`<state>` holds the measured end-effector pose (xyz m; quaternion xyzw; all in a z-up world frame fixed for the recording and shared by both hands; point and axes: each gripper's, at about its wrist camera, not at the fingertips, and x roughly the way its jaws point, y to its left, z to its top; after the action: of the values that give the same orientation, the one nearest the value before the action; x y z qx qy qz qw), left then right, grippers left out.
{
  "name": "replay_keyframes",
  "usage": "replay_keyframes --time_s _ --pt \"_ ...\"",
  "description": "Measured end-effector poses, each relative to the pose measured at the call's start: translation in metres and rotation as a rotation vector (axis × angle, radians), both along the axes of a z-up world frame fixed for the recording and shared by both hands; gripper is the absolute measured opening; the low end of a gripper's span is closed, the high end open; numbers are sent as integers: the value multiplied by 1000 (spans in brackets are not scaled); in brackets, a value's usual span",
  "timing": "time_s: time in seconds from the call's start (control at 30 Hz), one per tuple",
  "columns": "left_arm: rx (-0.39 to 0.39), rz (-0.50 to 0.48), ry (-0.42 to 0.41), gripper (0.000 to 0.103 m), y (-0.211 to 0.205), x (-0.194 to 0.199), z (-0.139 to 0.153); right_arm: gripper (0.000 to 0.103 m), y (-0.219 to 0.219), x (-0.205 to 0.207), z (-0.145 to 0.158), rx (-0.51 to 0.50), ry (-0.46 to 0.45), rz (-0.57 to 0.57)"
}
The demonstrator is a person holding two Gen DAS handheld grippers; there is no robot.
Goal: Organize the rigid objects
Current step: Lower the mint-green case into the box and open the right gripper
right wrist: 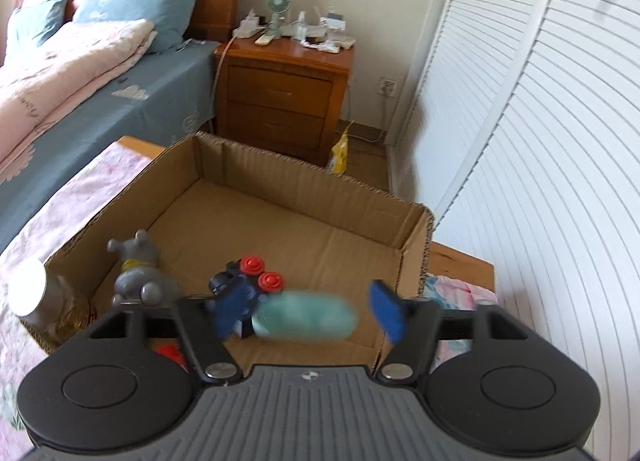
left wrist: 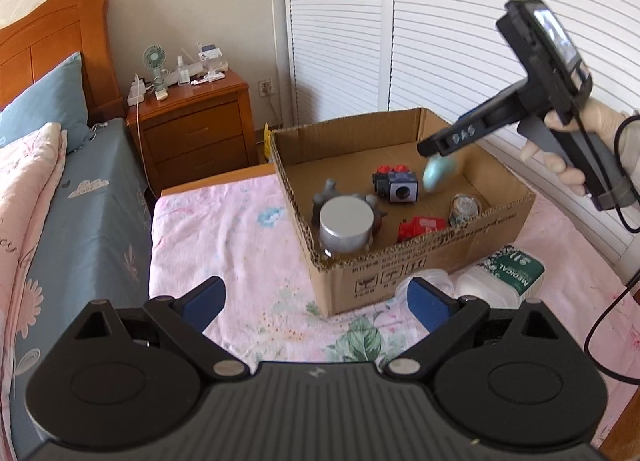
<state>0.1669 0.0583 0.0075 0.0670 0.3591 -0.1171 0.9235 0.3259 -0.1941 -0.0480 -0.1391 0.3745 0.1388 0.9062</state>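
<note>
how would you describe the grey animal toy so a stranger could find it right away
Start at the open cardboard box on the pink floral sheet. Near its left wall, behind the silver-lidded jar, is the grey animal figurine. It is the only grey, rounded, eared figure there; the toys beside it are red, blue and black.

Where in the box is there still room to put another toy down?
The far half of the cardboard box is bare floor, from the back wall down to the grey animal figure and red-knobbed toy. The near end is crowded: the silver-lidded jar, red toy and round tin sit there. A blurred teal object is between the right gripper's open fingers.
</note>
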Motion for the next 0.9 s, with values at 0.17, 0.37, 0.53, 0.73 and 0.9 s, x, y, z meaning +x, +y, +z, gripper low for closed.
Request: replay_keyframes --time_s 0.17,0.37,0.53,0.73,0.9 --pt "-17 3 21 97 1 -5 -4 103 -3 -15 9 9 -23 -29" --pt "-12 30 24 97 4 -15 -2 103 -7 -39 15 27 -10 -61" --pt "-18 46 25 97 7 -27 0 103 -9 -71 13 45 0 -88" --pt "-46 60 23 97 8 -40 -2 103 -8 -116 -4 53 14 -108" --pt "-51 38 22 98 3 -49 -5 103 -1 -137 -30 41 52 -124"
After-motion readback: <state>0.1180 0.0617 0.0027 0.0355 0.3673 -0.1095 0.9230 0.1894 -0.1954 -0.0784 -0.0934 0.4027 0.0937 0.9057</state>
